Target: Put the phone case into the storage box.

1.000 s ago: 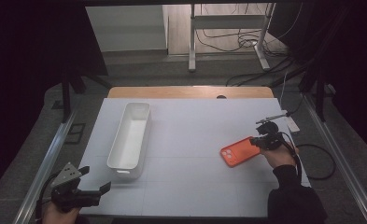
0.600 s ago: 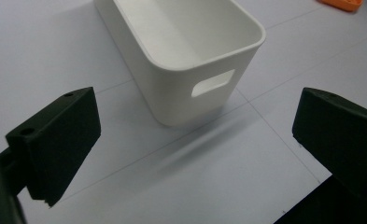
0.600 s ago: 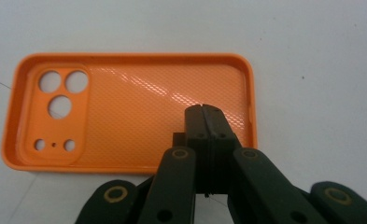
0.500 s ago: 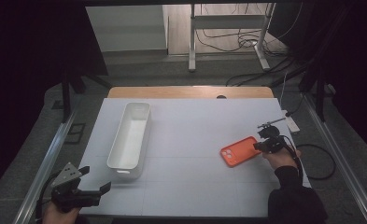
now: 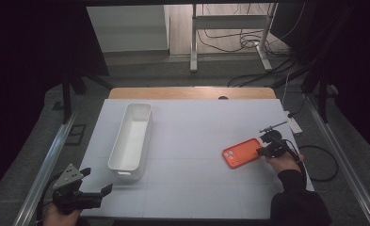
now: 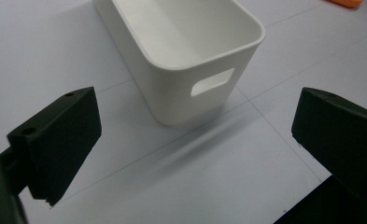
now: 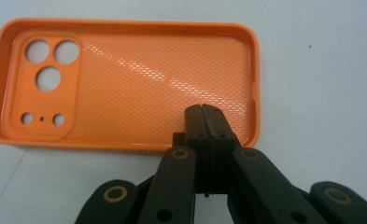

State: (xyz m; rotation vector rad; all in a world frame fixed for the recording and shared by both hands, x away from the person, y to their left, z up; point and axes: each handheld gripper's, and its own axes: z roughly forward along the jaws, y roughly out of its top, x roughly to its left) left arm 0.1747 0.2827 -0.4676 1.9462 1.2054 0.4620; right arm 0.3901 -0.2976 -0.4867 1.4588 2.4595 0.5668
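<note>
White desk (image 5: 192,141), dark room around it. My right gripper (image 7: 204,114) has jaws clenched flat together, tips over the near rim of the orange phone case (image 7: 125,84); can't tell if they pinch that rim or just touch it. Case lies inside-up, camera cutouts at its far end from me, textured liner glossy. It sits right of centre on the desk, near the right edge. My left gripper (image 6: 195,154) has jaws spread wide, nothing between them, aimed at the handle end of the white bin (image 6: 190,51) near the front-left corner. Bare desk between bin and case.
</note>
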